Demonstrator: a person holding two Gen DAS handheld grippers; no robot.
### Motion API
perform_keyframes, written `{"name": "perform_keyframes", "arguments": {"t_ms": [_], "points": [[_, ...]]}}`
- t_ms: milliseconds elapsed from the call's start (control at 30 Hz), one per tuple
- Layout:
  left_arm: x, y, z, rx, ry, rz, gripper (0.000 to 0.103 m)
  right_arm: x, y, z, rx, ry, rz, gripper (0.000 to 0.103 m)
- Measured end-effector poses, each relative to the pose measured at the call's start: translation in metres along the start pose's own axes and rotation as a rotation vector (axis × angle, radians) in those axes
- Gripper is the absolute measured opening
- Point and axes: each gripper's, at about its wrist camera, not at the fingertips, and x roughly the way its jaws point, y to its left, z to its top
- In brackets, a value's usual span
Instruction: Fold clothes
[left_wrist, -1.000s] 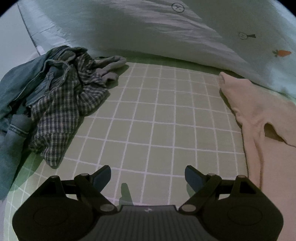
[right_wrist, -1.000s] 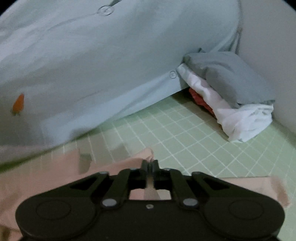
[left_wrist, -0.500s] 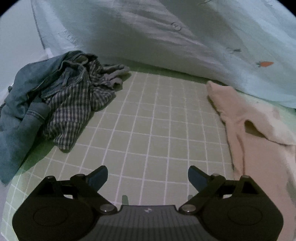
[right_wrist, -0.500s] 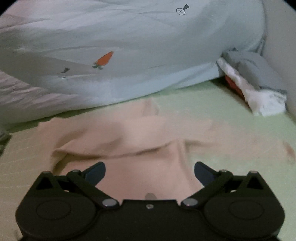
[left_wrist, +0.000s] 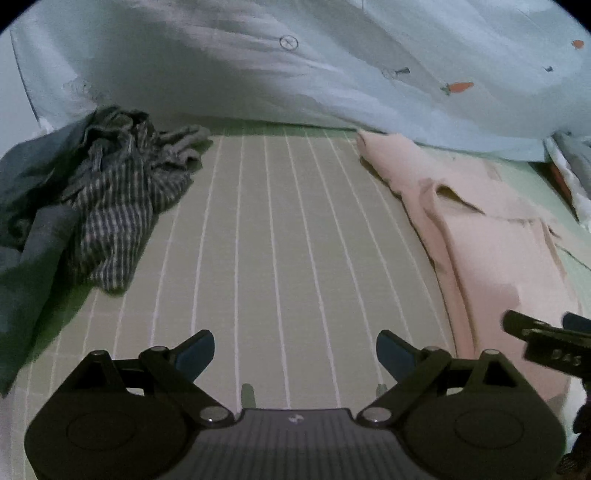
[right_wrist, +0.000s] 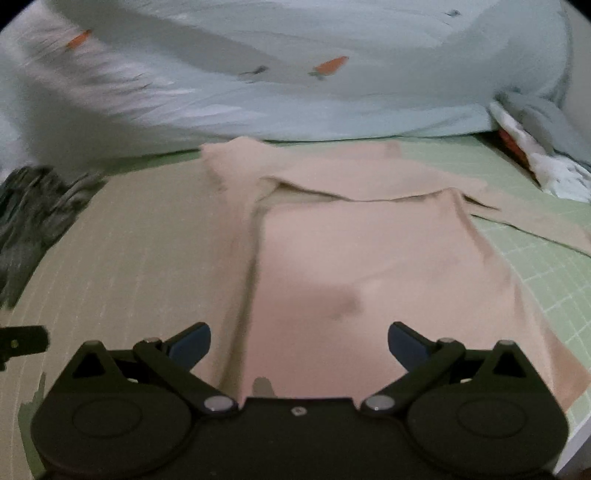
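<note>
Pink fabric fills the space ahead of my right gripper (right_wrist: 299, 341): the pink garment (right_wrist: 369, 258) lies spread flat on the green grid-lined mat (right_wrist: 147, 258), its far end reaching the mat's back edge, where the pale blue carrot-print duvet (right_wrist: 295, 92) bulges over it. My right jaws stand wide apart and hold nothing, hovering over the near end of the garment. My left gripper (left_wrist: 295, 350) is likewise spread wide and empty, above bare mat (left_wrist: 277, 240) with the garment (left_wrist: 498, 251) off to its right side. At the mat's left edge sits a crumpled heap, a checked shirt (left_wrist: 118, 199) lying against denim (left_wrist: 26, 206). Near the far right corner a small stack of grey and white folded clothes (right_wrist: 543, 136) rests against the duvet.
</note>
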Motion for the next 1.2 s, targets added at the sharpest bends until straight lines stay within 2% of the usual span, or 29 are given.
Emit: {"name": "perform_keyframes", "arguments": {"t_ms": [67,100,133,267,333,367,467,500,533,667,767,867,1067,1200], "points": [[-0.003,0.003,-0.008,-0.003,0.014,-0.017,0.094,0.000,0.007,-0.003,-0.004,0.011,0.010,0.102],[-0.005,0.005,-0.011,-0.003,0.019,-0.024,0.094,0.001,0.010,-0.004,-0.003,0.017,0.016,0.098],[-0.006,0.006,-0.013,0.002,0.020,-0.024,0.094,0.002,0.013,-0.006,-0.005,0.024,0.022,0.089],[-0.013,0.007,-0.016,0.018,0.002,-0.013,0.094,0.003,0.022,-0.011,-0.019,0.055,0.056,0.069],[-0.014,0.008,-0.017,0.017,-0.002,-0.011,0.094,0.005,0.024,-0.014,-0.022,0.072,0.083,0.055],[-0.015,0.008,-0.018,0.017,-0.003,-0.011,0.094,0.005,0.024,-0.014,-0.029,0.080,0.095,0.053],[-0.015,0.005,-0.018,0.015,-0.006,-0.011,0.094,0.006,0.022,-0.017,-0.050,0.096,0.121,0.030],[-0.014,0.003,-0.018,0.015,-0.006,-0.013,0.094,0.005,0.020,-0.017,-0.050,0.103,0.134,0.014],[-0.014,0.001,-0.018,0.015,-0.007,-0.015,0.094,0.005,0.017,-0.017,-0.050,0.107,0.146,0.003],[-0.011,-0.015,-0.013,0.015,-0.013,-0.024,0.094,-0.012,-0.002,-0.010,-0.023,0.038,0.230,0.003],[-0.009,-0.031,-0.009,0.019,-0.014,-0.035,0.094,-0.029,-0.018,0.001,-0.039,-0.024,0.229,0.002],[-0.008,-0.050,-0.006,0.032,-0.018,-0.041,0.094,-0.037,-0.042,0.012,-0.002,-0.053,0.213,0.002],[-0.005,-0.085,-0.002,0.069,-0.021,-0.034,0.094,-0.018,-0.087,0.009,0.038,0.008,0.145,0.002],[-0.001,-0.101,-0.001,0.065,-0.013,-0.008,0.094,0.006,-0.104,0.000,0.025,0.091,0.129,0.002]]}}
